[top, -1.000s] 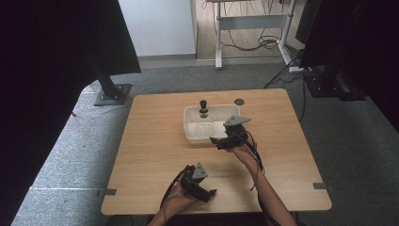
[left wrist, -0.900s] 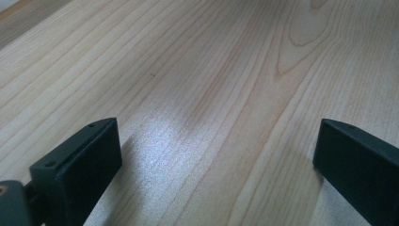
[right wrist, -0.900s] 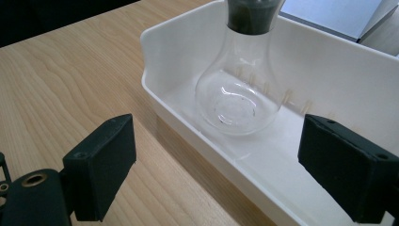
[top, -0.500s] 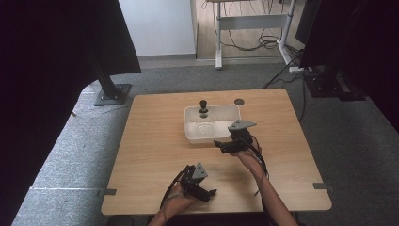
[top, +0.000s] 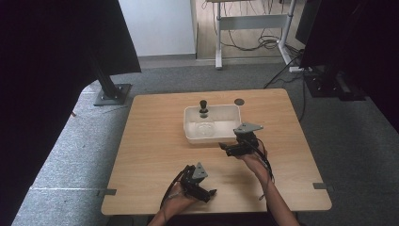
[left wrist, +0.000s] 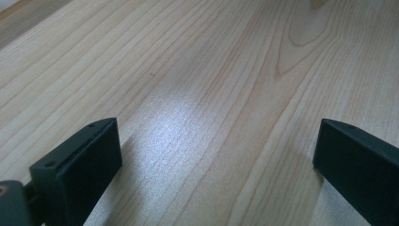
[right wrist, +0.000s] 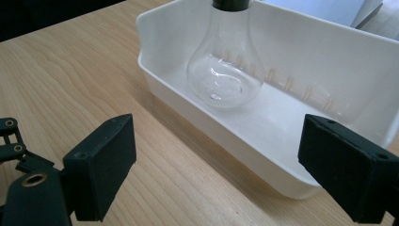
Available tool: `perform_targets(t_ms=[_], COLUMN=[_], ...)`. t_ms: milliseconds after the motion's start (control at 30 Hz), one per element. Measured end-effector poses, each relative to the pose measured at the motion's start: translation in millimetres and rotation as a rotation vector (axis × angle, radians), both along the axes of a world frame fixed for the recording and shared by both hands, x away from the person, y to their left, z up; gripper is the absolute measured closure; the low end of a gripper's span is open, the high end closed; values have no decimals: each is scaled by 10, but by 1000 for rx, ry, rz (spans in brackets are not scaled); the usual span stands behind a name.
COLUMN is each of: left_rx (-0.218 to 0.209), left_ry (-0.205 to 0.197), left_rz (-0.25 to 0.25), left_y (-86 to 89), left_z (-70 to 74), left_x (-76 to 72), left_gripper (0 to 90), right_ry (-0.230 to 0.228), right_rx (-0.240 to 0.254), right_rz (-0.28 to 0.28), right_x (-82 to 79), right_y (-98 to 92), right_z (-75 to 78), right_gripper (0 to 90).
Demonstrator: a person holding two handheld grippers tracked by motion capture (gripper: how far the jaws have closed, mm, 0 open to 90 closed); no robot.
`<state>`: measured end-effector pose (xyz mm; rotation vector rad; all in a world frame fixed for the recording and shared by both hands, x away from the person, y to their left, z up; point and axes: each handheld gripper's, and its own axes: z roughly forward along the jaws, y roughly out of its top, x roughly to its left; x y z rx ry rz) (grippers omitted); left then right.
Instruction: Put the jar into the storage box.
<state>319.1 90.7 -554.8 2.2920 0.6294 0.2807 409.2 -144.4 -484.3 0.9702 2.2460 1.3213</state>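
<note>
Item 1: left hand-held gripper (top: 205, 190), lower centre of the high view, jaws spread over bare counter (top: 150, 141), holding nothing.

Item 2: right hand-held gripper (top: 225, 148), mid-frame, jaws spread, empty, just beside the white tray (right wrist: 263, 155).

Item 3: glass flask (right wrist: 225, 77), black-stoppered, upright inside the tray's left part.

Risk: a jaw catching the tray rim could shove the tray; smooth round glass may slip or tip if pinched off-centre.
</note>
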Motion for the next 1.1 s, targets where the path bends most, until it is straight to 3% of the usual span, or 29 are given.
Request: perform_targets(t_ms=[1100], left_rx=[0], left_ry=[0], left_rz=[2], left_y=[-1], left_z=[0], left_x=[-1], left_gripper=[12], right_ry=[18], right_rx=[-4], right_rz=[-56], right_x=[-305], right_y=[-382], right_z=[-108], right_gripper=[110])
